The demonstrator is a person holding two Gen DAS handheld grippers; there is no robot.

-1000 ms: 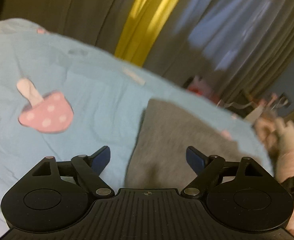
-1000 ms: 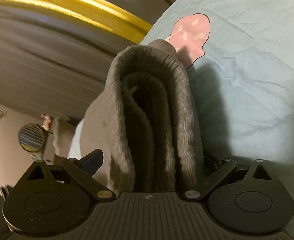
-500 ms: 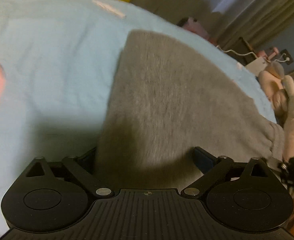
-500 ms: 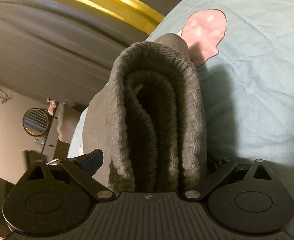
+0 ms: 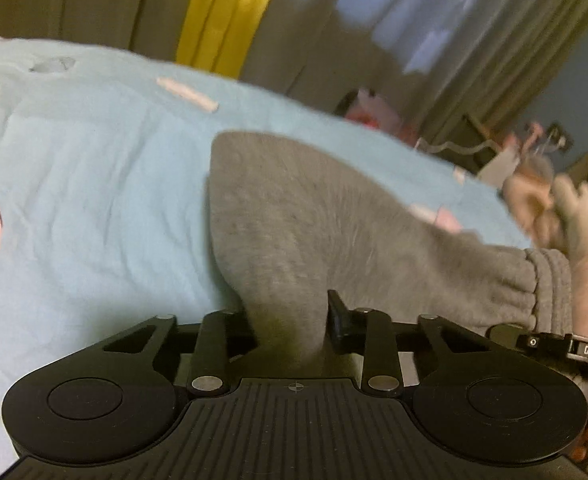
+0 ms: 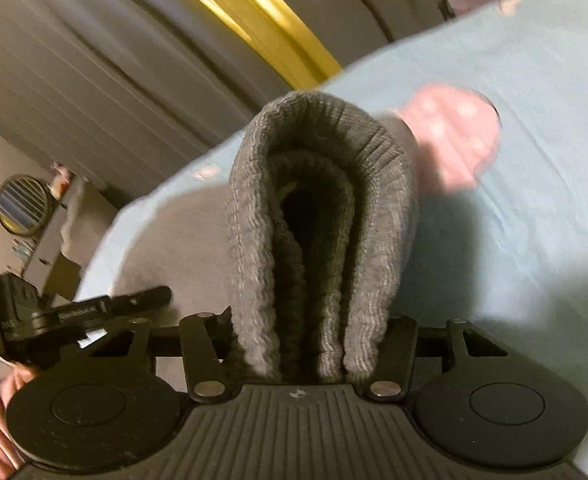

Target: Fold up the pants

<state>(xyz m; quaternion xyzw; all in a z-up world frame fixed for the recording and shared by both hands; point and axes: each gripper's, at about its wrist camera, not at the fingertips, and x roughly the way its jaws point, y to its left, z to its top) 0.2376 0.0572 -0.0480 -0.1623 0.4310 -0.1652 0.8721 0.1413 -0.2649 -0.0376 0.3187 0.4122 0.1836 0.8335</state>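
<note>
Pinching grey pants (image 5: 333, 232), left gripper (image 5: 290, 320); right gripper (image 6: 313, 340) clamps their ribbed waistband (image 6: 317, 184).

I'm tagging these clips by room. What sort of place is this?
Most likely a bedroom: the grey pants lie on a light blue mushroom-print bedsheet, with long curtains behind and a round mirror nearby.

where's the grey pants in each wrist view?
Left wrist: pants centre, a pinch of fabric running into the left gripper.
Right wrist: ribbed, folded end centre, standing up out of the right gripper.
Shared landmark: blue sheet with pink print, under the pants.
</note>
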